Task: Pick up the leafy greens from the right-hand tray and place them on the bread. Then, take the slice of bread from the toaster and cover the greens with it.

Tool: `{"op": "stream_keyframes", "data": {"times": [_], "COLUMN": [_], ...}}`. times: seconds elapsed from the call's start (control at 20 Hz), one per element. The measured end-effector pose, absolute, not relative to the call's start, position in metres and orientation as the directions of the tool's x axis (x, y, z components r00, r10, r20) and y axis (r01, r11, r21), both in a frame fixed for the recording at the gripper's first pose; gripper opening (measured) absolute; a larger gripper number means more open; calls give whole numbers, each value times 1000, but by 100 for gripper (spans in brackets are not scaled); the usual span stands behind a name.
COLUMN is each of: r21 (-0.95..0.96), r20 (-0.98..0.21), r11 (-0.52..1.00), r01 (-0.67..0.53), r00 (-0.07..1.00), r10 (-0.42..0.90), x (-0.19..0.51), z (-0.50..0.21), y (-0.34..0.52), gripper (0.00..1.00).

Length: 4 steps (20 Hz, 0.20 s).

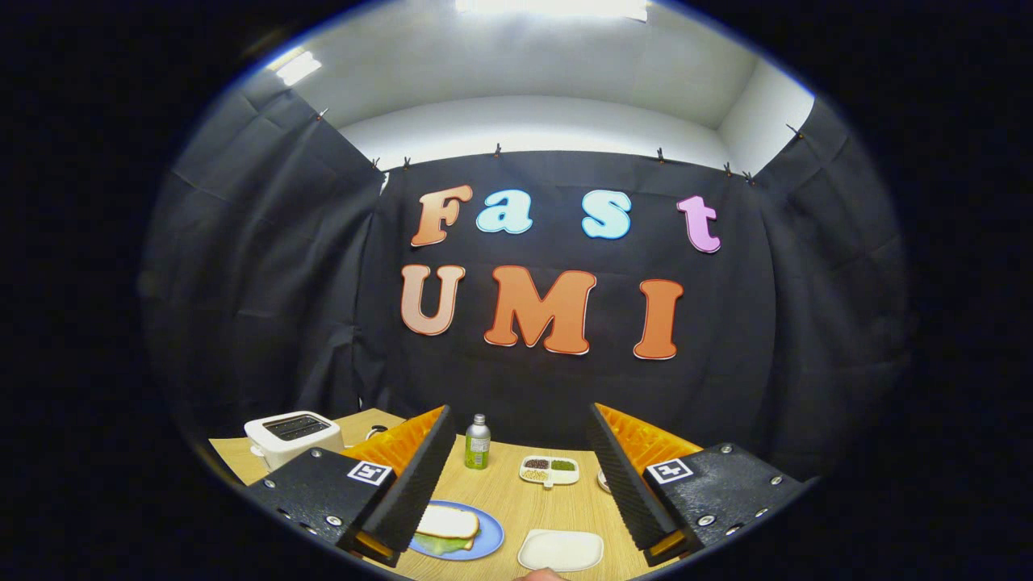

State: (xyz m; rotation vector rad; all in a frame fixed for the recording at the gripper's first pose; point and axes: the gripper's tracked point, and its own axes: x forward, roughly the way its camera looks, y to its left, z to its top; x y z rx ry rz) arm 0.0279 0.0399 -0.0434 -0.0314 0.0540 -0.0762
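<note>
Already the bread (449, 522) lies over the greens (440, 545) on a blue plate (488, 539), at about seven o'clock from the gripper (516, 484), just beside its left finger. Spread wide, the fingers grip nothing. A white tray (561, 550) sits low between them at six o'clock, a bottle (477, 442) and a divided dish (549, 470) lie beyond at twelve, and the toaster (292, 436) stands far off at ten on the wooden table (524, 504).

One toaster (292, 436), one bottle (477, 442), one blue plate (489, 539) (bread atop), two white trays (549, 471).
</note>
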Motion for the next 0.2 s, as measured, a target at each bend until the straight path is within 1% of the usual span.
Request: {"op": "stream_keyframes", "data": {"times": [0.2], "r21": [-45], "r20": [-48], "r11": [992], "r01": [119], "r00": [991], "r10": [-121], "x": [16], "z": [-35], "y": [26], "gripper": [99]}}
